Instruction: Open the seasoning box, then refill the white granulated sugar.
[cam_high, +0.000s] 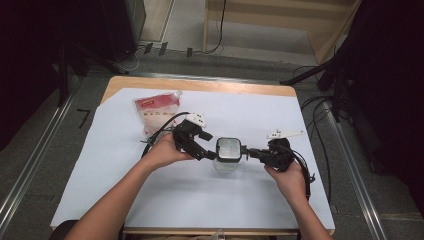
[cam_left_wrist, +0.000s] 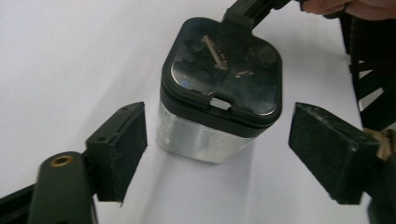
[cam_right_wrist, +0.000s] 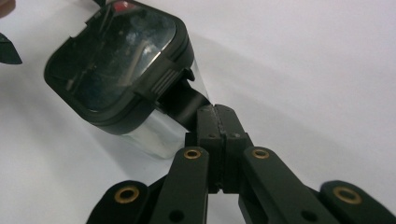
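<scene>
Container (cam_high: 227, 155) with clear walls and a black lid stands upright on the white sheet (cam_high: 200, 200) over the table, near the middle, between the two hands. From the high view it sits between the left gripper (cam_high: 207, 150) and the right gripper (cam_high: 248, 152), and a red and white bag (cam_high: 157, 111) lies well apart on the far left of the sheet; a white cross-shaped piece (cam_high: 285, 133) rests just beyond the right hand.

The left gripper view looks down on the container (cam_left_wrist: 222, 88) from close by. Its two jaws stand wide, one on each side of the clear body, with a gap between each pad (cam_left_wrist: 123, 149) and the wall, so nothing is gripped. At the top of that view the other gripper (cam_left_wrist: 245, 11) reaches the far edge of the lid.

The right gripper view gives what the others hide: its jaws are pressed tight together, with the tips against a black tab (cam_right_wrist: 184, 100) that hangs from the lid's ribbed latch. Whether they pinch that tab or merely touch it I cannot tell. The container (cam_right_wrist: 121, 70) looks tilted there
</scene>
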